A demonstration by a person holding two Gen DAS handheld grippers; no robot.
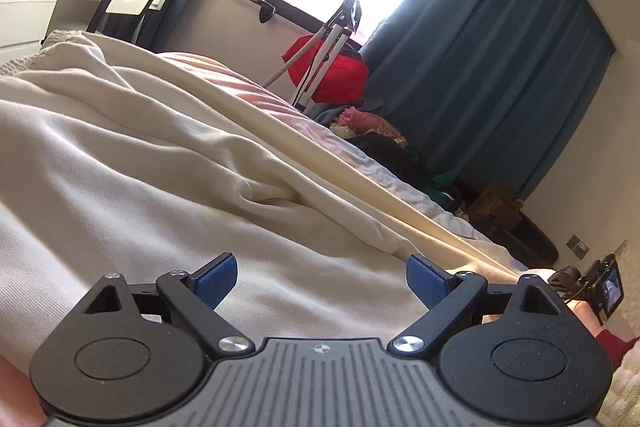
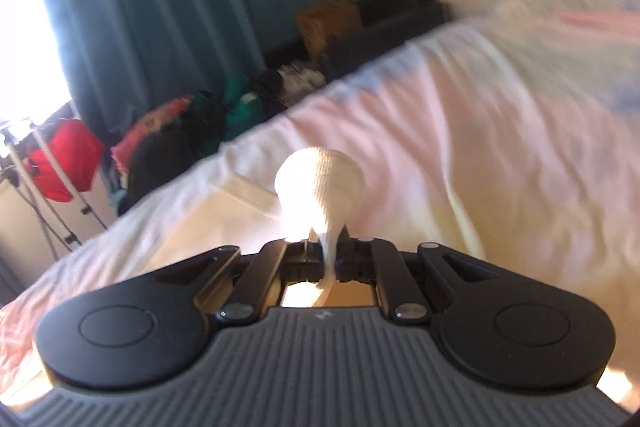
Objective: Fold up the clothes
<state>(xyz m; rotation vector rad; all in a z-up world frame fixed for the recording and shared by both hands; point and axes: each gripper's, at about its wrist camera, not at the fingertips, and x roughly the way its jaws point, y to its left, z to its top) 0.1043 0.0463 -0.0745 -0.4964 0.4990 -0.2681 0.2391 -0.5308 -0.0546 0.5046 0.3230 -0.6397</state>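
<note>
The right gripper is clamped on a bunched fold of the cream garment above the bed. The left gripper, fingers spread apart, hovers over the garment lying rumpled across the bed.

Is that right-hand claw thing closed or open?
Shut. The right gripper has both jaws together, pinching a bunch of the cream garment that bulges out beyond them.

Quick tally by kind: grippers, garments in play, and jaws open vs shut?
Grippers: 2, left gripper and right gripper
Cream garment: 1
Jaws open: 1 (left)
Jaws shut: 1 (right, on a bunch of the garment)
Total things: 3
</note>
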